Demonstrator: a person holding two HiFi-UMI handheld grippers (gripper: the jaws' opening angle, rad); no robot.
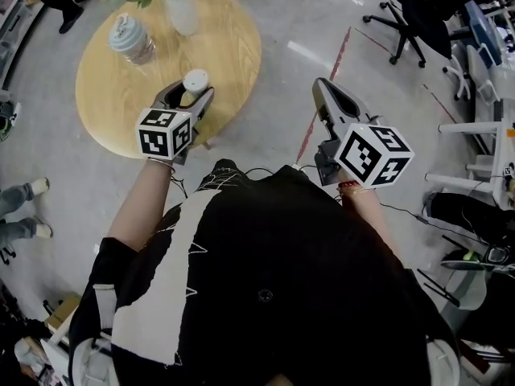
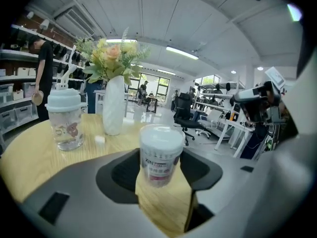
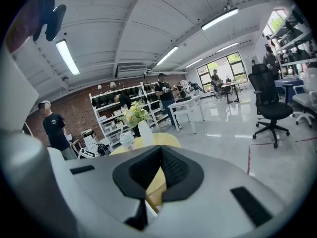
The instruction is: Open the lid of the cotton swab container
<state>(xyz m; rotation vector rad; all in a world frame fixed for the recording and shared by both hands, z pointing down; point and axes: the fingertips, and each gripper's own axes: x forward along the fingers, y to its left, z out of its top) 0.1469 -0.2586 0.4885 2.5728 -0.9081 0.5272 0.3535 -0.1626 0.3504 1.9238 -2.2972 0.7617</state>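
Now my left gripper (image 2: 159,171) closes around the cotton swab container (image 2: 159,152) right of the vase (image 2: 114,105); best squeezed below its lid (image 2: 161,134). Right gripper (image 3: 159,155) pressed together.

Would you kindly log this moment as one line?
left gripper: jaws closing, cotton swab container between them | right gripper: shut, empty | lid: on

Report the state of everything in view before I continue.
cotton swab container: upright on the table, lid on.
left gripper: jaws closing, container between them.
right gripper: shut, empty.
lidded cup: upright, lid on.
vase: upright, holding flowers.
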